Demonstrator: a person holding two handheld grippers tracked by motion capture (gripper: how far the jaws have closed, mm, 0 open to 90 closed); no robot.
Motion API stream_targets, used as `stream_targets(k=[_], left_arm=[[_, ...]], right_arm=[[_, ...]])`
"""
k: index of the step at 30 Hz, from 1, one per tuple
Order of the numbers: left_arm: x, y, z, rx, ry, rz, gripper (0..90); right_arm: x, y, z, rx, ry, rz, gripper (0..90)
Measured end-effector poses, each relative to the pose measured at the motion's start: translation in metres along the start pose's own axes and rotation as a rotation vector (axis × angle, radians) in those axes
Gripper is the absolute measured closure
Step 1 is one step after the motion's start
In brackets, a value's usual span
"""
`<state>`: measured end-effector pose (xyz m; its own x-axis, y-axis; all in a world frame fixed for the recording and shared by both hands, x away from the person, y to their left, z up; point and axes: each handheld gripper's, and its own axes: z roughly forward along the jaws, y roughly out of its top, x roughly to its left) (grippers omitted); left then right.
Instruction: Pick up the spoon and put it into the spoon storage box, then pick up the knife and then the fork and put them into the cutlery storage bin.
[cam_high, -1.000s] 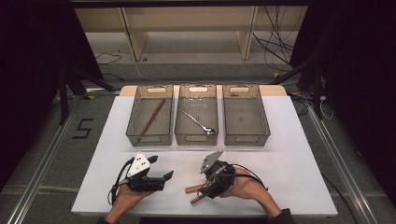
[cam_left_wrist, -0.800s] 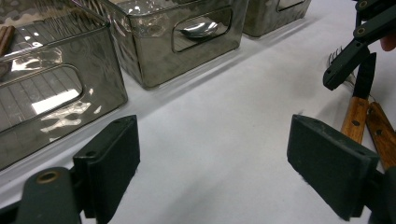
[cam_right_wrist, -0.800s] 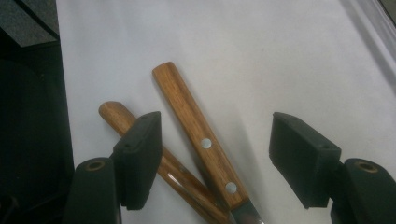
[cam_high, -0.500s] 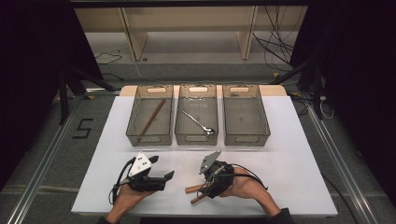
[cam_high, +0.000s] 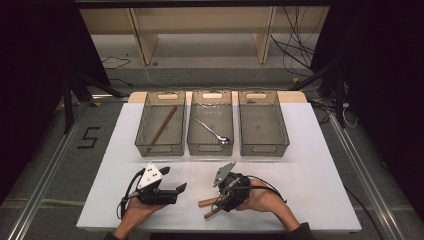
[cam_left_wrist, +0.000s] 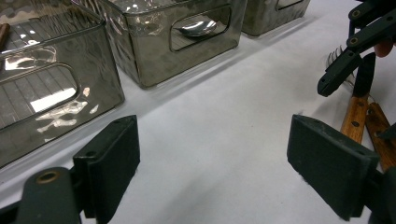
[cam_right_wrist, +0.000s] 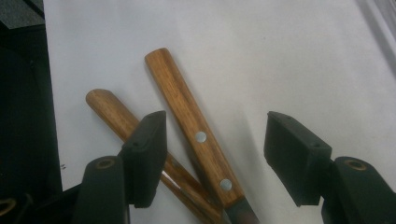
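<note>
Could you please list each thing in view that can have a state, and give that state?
Left tool: open, nothing between its jaws.
Right tool: open, its jaws just been closing, astride the riveted wooden handle, not pressing it.
Second wooden handle: flat on the table, crossing under the riveted one.
Left bin: holds a brown stick.
Middle bin: holds a metal spoon.
Right bin: empty.

Dark room, pale shelf behind
</note>
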<state>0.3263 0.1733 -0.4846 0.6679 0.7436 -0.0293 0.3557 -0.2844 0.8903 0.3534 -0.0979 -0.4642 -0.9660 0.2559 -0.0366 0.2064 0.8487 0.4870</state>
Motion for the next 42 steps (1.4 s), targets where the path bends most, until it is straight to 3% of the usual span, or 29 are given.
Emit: stream_targets(k=[18,23,25,27,42], left_arm=[[-0.0013,0.0,0.0002,0.0,0.002,0.004,17.1],[-0.0013,-0.0006,-0.0013,-0.001,0.003,0.008,17.1],[-0.0015,-0.0009,-0.0017,-0.002,0.003,0.005,17.1],[-0.0015,-0.0009,-0.0019,-0.002,0.004,0.006,17.1],[-0.0026,-0.0007,-0.0015,0.002,0.003,0.013,17.1]], right_arm=[[-0.0056,0.0004,0.0066,0.022,0.03,-0.007,52.3],[-0.005,0.0034,0.0073,0.053,0.036,-0.017,58.3],[-0.0043,0.0052,0.0099,0.079,0.019,-0.049,61.1],[-0.0033,0.0065,0.0101,0.091,0.02,-0.041,63.3],[-0.0031,0.0063,0.0101,0.085,0.032,-0.068,71.4]])
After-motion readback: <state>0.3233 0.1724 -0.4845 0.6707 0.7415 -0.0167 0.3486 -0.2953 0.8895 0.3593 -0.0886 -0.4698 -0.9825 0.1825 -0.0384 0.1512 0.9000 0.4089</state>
